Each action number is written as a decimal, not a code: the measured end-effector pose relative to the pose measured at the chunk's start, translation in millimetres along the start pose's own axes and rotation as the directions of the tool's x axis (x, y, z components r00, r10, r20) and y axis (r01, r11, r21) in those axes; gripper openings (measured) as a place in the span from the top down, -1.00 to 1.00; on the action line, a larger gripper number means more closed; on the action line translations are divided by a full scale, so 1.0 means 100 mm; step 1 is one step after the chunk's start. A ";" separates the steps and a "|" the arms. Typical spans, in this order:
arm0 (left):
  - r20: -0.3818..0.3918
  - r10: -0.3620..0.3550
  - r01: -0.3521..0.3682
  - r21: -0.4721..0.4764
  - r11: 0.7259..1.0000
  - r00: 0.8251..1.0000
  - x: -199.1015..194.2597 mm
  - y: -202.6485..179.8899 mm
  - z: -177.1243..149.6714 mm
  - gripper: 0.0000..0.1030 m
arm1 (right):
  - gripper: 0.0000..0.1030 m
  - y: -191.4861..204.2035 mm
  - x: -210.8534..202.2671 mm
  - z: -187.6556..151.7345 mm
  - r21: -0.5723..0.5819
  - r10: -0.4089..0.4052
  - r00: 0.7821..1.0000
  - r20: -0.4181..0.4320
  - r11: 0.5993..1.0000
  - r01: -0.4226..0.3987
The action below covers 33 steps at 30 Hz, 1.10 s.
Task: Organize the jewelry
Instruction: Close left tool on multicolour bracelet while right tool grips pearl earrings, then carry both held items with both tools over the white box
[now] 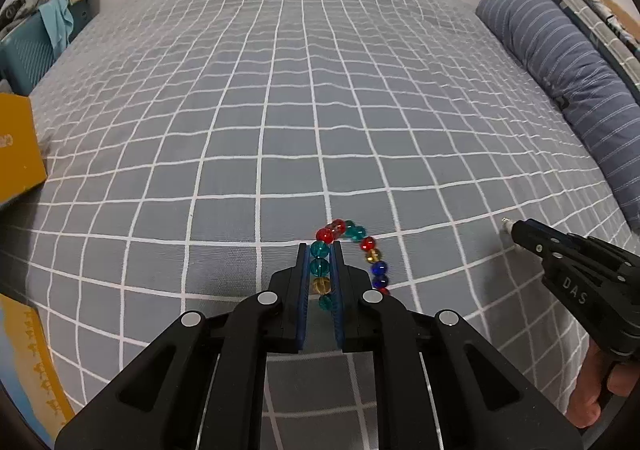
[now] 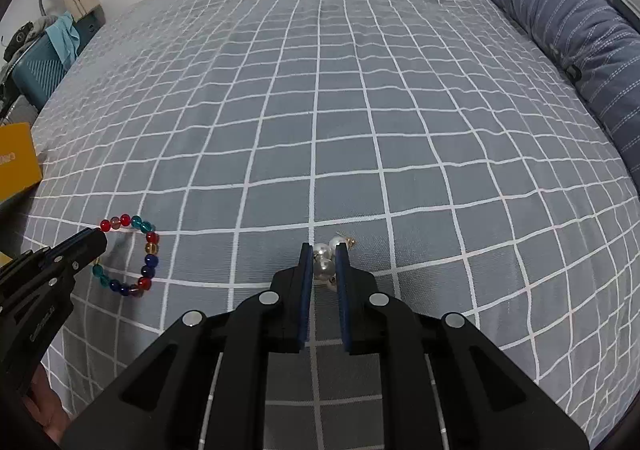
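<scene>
A bracelet of red, teal, blue and amber beads (image 1: 370,250) lies on the grey checked bedspread (image 1: 280,110). My left gripper (image 1: 320,250) is shut on its teal and amber beads; it also shows in the right wrist view (image 2: 94,240), beside the bracelet (image 2: 150,262). My right gripper (image 2: 324,250) is closed around white pearl earrings (image 2: 325,262) with a gold fitting, resting on the bedspread (image 2: 360,110). In the left wrist view the right gripper (image 1: 510,228) shows at the right with a bit of pearl at its tip.
A blue striped pillow (image 1: 568,82) lies along the right side of the bed. A yellow box (image 1: 18,146) sits at the left edge. A teal case with a cloth (image 1: 36,46) stands beyond the bed at the far left.
</scene>
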State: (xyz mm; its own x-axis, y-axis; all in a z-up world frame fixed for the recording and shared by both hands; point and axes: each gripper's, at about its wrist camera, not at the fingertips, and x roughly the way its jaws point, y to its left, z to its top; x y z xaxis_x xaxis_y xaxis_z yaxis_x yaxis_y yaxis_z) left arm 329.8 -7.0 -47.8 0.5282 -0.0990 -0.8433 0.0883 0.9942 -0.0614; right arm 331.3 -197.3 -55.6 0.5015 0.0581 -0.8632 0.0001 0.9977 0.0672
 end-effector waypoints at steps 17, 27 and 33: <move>0.068 -0.015 0.015 0.001 1.000 0.998 -0.54 -0.07 -0.01 0.82 | 0.79 0.08 -0.38 -0.02 0.005 0.014 0.998 0.059 1.000 -0.014; 0.086 0.001 -0.001 0.001 1.000 0.996 -0.88 0.01 -0.13 0.82 | 0.79 0.25 -0.77 -0.08 -0.017 0.013 0.994 0.108 1.000 -0.011; 0.105 0.012 -0.011 -0.012 1.000 0.994 -1.13 0.08 -0.20 0.82 | 0.79 0.36 -0.96 -0.16 -0.031 0.030 0.992 0.121 0.999 -0.027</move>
State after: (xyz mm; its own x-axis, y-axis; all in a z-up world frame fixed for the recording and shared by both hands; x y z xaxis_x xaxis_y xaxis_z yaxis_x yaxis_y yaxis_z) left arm 254.0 13.0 36.5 0.6149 -0.0906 -0.7833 0.0724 0.9957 -0.0583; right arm 269.2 -166.8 21.1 0.6019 0.0836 -0.7942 -0.0400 0.9964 0.0746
